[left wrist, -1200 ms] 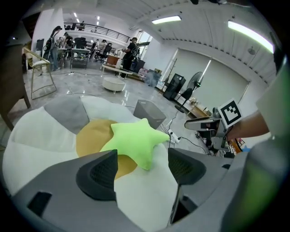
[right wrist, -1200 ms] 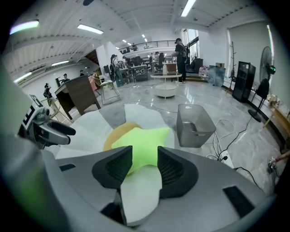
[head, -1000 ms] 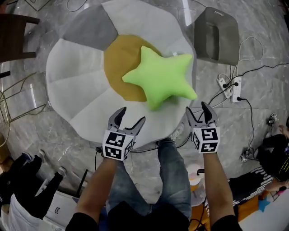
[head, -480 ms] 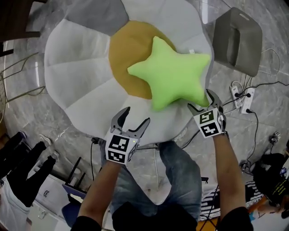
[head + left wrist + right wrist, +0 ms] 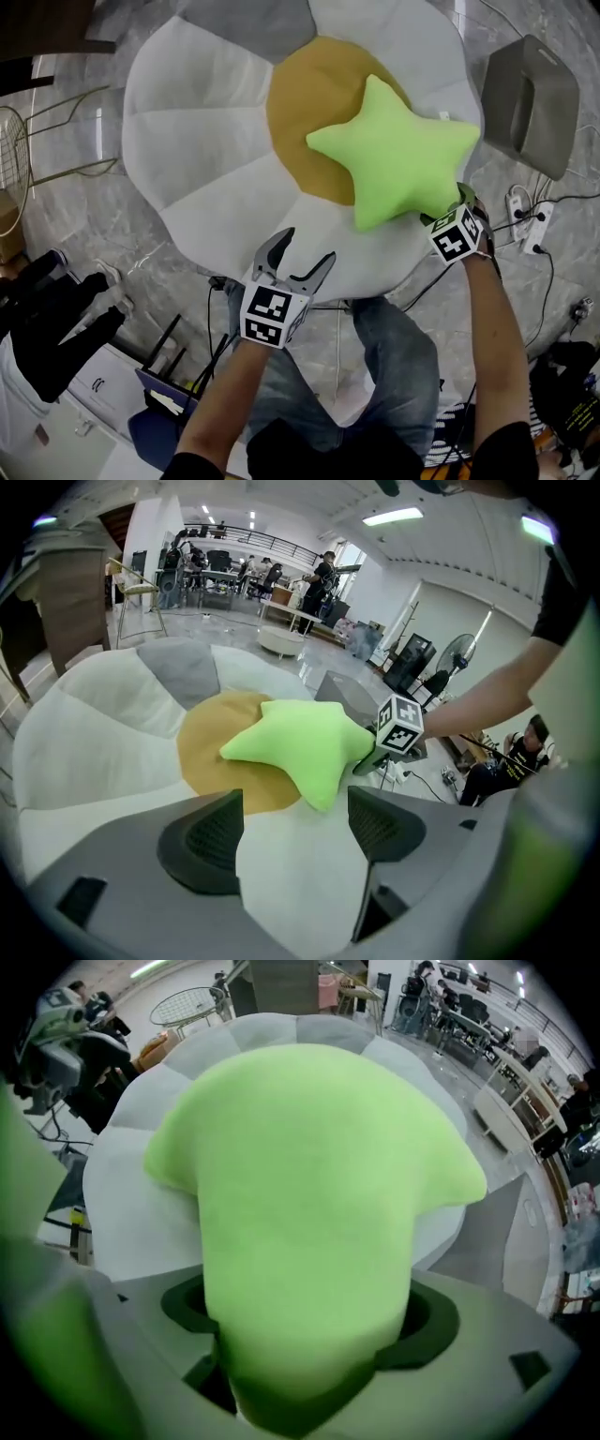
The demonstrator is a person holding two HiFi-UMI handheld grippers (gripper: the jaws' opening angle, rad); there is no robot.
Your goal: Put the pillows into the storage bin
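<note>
Nearest us, we're holding the left gripper over a white petal of the big flower cushion, jaws apart with nothing between them. Further right, our right gripper is pointing down, its jaws having just been opening wide around one arm of the green star pillow, which is lying across the cushion's mustard centre. Beyond, the grey storage bin is sitting on the floor.

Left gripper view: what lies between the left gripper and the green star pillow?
Only bare white fabric of the flower cushion separates the left gripper from the green star pillow; the head view agrees.
</note>
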